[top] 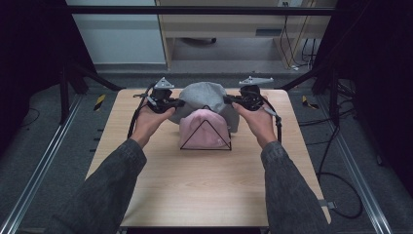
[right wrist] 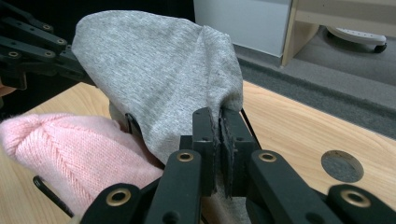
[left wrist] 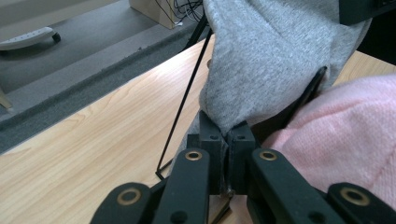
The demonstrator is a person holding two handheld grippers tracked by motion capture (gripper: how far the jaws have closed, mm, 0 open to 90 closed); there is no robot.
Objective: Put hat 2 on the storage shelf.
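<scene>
The person holds a soft grey knitted cap (top: 204, 96) by its rim with both tools: the left gripper (left wrist: 227, 140) is clamped tight on one edge of the fabric, and the right gripper (right wrist: 219, 126) is clamped on the opposite edge, so the opening is stretched between them. The cap hangs over the far end of a black wire stand of triangle shape (top: 205, 135), which stands near the middle of the light wooden table (top: 195, 195). A fluffy pink knitted cap (top: 203, 129) already sits on the near part of this stand, so that part looks done. The grey one seems about halfway: its top is above the frame and its rim is low at both sides, but I cannot tell surely if the wire is already inside it. What is left, in my judgement, is to pull it fully down and release both edges. The grey fabric looks thin, stretchy and smooth, with a rounded crown.
</scene>
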